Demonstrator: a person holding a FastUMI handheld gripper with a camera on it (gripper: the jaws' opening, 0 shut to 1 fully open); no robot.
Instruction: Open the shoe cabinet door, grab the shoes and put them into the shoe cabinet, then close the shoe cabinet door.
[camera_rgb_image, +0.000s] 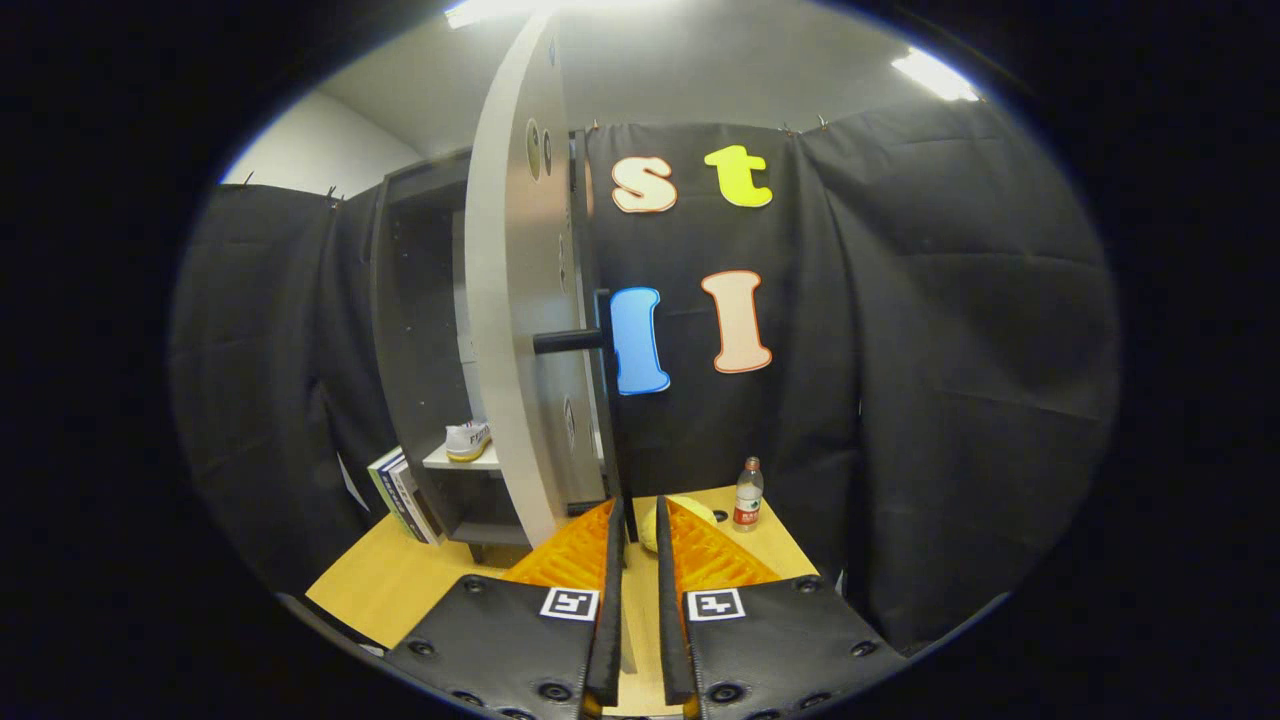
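The shoe cabinet (420, 330) stands at the back left with its pale door (505, 330) swung wide open and seen almost edge-on. A black handle (603, 345) with a long vertical bar sticks out of the door's face. On the shelf inside sits a white shoe (467, 440) with a yellowish sole. My gripper (638, 510) is low over the table, its fingertips (613, 520) just ahead of the door's lower edge. The fingers stand almost together with a narrow slit between them. The lower end of the handle bar shows through that slit, and I see nothing pressed between the fingers.
The cabinet rests on a wooden table (390, 580). Several books (402, 495) lean against its left side. A small water bottle (747, 493) stands right of the fingers, and a yellow round thing (690, 508) lies just beyond them. Black cloth walls close in behind.
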